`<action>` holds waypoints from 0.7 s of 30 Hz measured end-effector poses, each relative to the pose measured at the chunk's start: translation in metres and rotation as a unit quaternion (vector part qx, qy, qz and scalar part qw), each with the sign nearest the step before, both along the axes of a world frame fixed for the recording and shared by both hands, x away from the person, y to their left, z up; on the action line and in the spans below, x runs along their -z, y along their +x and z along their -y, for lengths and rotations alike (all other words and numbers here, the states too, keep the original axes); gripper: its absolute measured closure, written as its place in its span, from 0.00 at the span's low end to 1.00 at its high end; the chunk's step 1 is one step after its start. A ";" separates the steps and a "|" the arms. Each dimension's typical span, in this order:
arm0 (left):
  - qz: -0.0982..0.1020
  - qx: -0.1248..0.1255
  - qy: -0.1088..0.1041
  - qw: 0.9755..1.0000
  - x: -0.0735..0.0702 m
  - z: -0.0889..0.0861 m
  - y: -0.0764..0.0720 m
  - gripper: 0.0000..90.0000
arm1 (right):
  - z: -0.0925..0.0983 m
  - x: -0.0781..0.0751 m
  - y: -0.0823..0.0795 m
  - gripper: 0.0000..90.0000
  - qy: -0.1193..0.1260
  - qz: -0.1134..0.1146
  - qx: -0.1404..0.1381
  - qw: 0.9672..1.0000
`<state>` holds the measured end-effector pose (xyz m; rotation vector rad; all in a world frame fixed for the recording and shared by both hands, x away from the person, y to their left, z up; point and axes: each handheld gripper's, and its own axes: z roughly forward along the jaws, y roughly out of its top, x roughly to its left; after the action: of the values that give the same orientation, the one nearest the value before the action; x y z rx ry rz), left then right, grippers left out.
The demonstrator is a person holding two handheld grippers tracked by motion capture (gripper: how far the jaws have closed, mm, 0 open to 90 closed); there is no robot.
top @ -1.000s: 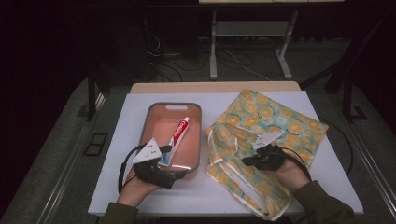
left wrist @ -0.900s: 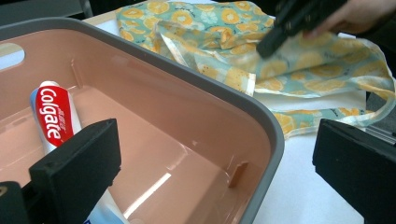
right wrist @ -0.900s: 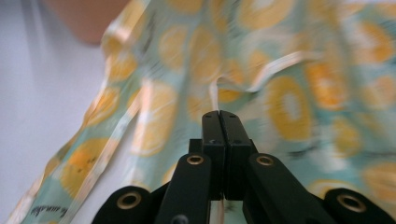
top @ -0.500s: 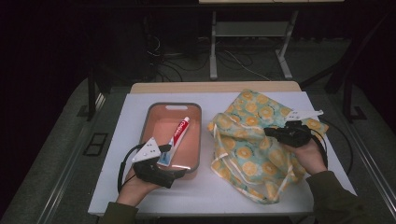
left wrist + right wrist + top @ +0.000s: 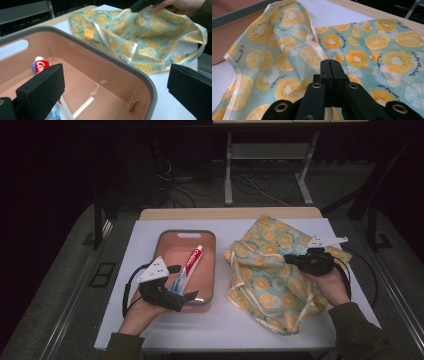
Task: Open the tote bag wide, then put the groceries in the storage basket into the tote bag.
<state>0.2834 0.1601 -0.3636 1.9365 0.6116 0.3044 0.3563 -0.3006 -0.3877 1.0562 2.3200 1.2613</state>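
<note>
A pink tray with a grey rim (image 5: pixel 185 234) holds a red and white toothpaste tube (image 5: pixel 189 265) lying lengthwise. My left gripper (image 5: pixel 182 283) hovers over the tray's near end, open, with nothing between its jaws. In the left gripper view its wide-apart jaws (image 5: pixel 115 92) frame the tray rim (image 5: pixel 105 50) and the tube (image 5: pixel 40 66). A fruit-print cloth bag (image 5: pixel 265 280) lies crumpled to the right of the tray. My right gripper (image 5: pixel 289 260) is shut on a fold of the bag's fabric (image 5: pixel 387 57), holding it raised above the table, jaws pressed together (image 5: pixel 329 63).
The white table top (image 5: pixel 240 325) has bare room along its front edge and between tray and bag. A wooden strip (image 5: pixel 230 213) runs along the back edge. Behind stand metal table legs (image 5: pixel 228 170) and cables on a dark floor.
My right gripper moved right and away from me, dragging the bag's upper layer with it and bunching the fabric; it has held still for the last half second. The left gripper barely shifted.
</note>
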 end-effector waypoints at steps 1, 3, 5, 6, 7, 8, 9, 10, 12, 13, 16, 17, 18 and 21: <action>0.001 -0.001 -0.002 1.000 -0.002 0.000 0.002 0.00 | 0.000 0.000 0.000 1.00 0.000 0.000 -0.001 1.000; 0.005 -0.002 -0.002 1.000 -0.005 0.001 0.008 0.00 | 0.000 0.000 0.000 1.00 0.000 0.000 -0.001 1.000; 0.005 -0.005 -0.003 1.000 -0.008 0.002 0.014 0.00 | 0.000 0.000 0.000 1.00 0.000 0.000 0.000 1.000; 0.006 -0.007 -0.004 1.000 -0.008 0.003 0.016 0.00 | 0.000 0.000 0.000 1.00 0.000 0.001 0.000 1.000; 0.007 -0.007 -0.004 1.000 -0.009 0.003 0.019 0.00 | 0.000 0.000 0.000 1.00 0.001 0.002 0.001 1.000; 0.007 -0.007 -0.002 1.000 -0.009 0.004 0.022 0.00 | 0.001 0.000 0.000 1.00 0.001 0.002 0.002 1.000; 0.006 -0.009 0.001 1.000 -0.009 0.005 0.025 0.00 | 0.001 -0.001 0.000 1.00 0.001 0.003 0.002 1.000; 0.005 -0.011 0.002 1.000 -0.009 0.005 0.028 0.00 | 0.001 -0.001 -0.001 1.00 0.002 0.002 0.002 1.000; 0.002 -0.013 0.003 1.000 -0.008 0.006 0.034 0.00 | 0.002 -0.001 0.000 1.00 0.002 0.002 0.003 1.000; -0.001 -0.016 0.006 1.000 -0.007 0.007 0.037 0.00 | 0.002 -0.001 0.000 1.00 0.002 0.002 0.003 1.000; -0.008 -0.024 0.018 1.000 -0.004 0.007 0.047 0.00 | 0.001 -0.001 0.000 1.00 0.003 0.003 0.000 1.000; -0.011 -0.028 0.022 0.999 -0.002 0.008 0.051 0.00 | 0.000 -0.001 -0.001 1.00 0.002 0.003 -0.001 1.000; -0.013 -0.031 0.028 0.999 -0.001 0.007 0.054 0.00 | 0.000 -0.001 -0.001 1.00 0.001 0.003 -0.002 1.000; -0.025 -0.041 0.037 0.998 0.006 0.006 0.064 0.01 | 0.000 0.000 0.000 1.00 0.001 0.002 -0.003 1.000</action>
<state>0.3476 0.1538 -0.3699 1.9983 0.7238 0.3352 0.3561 -0.3002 -0.3874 1.0473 2.3202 1.2673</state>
